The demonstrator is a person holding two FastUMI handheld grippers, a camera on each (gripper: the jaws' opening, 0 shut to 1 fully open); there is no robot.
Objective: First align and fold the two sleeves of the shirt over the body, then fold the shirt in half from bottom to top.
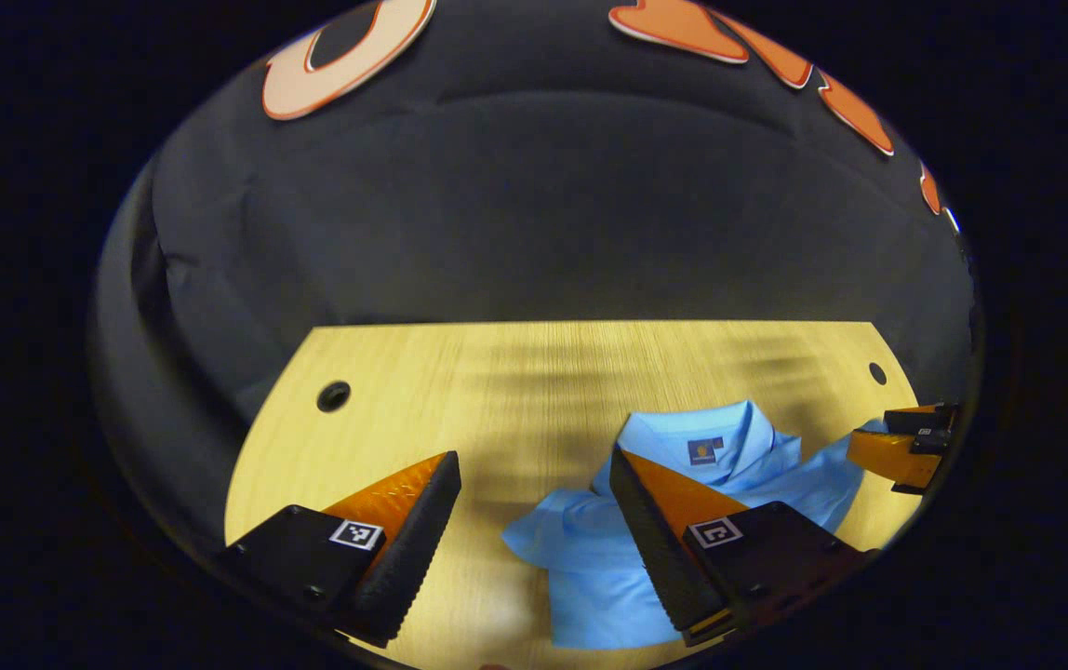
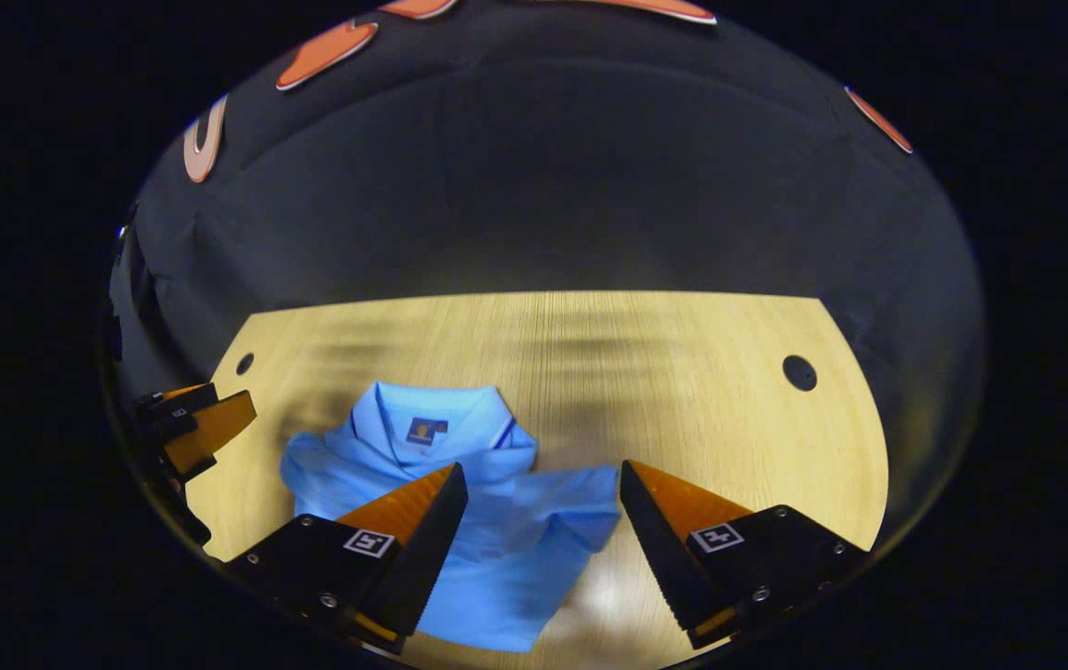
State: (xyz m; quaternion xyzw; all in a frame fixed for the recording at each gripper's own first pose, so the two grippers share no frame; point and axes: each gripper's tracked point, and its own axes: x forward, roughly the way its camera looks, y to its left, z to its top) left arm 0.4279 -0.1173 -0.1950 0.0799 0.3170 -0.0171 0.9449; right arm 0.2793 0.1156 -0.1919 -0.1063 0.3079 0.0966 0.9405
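Observation:
A light blue collared shirt (image 1: 729, 465) lies on the wooden table (image 1: 515, 391), collar toward the far wall and sleeves spread loosely to the sides. My left gripper (image 1: 534, 470) hovers open above the shirt's left sleeve (image 1: 553, 535), nothing between its fingers. In the right gripper view the same shirt (image 2: 446, 447) lies low and left, and my right gripper (image 2: 543, 479) hangs open over its right sleeve (image 2: 580, 507). The right gripper (image 1: 906, 447) also shows at the right edge of the left gripper view. The left gripper (image 2: 194, 423) appears at the left edge of the right gripper view.
The table (image 2: 683, 372) has a round cable hole near each far corner (image 1: 333, 395) (image 2: 799, 372). Black cloth wall stands right behind the table's far edge. Bare wood stretches beyond the collar.

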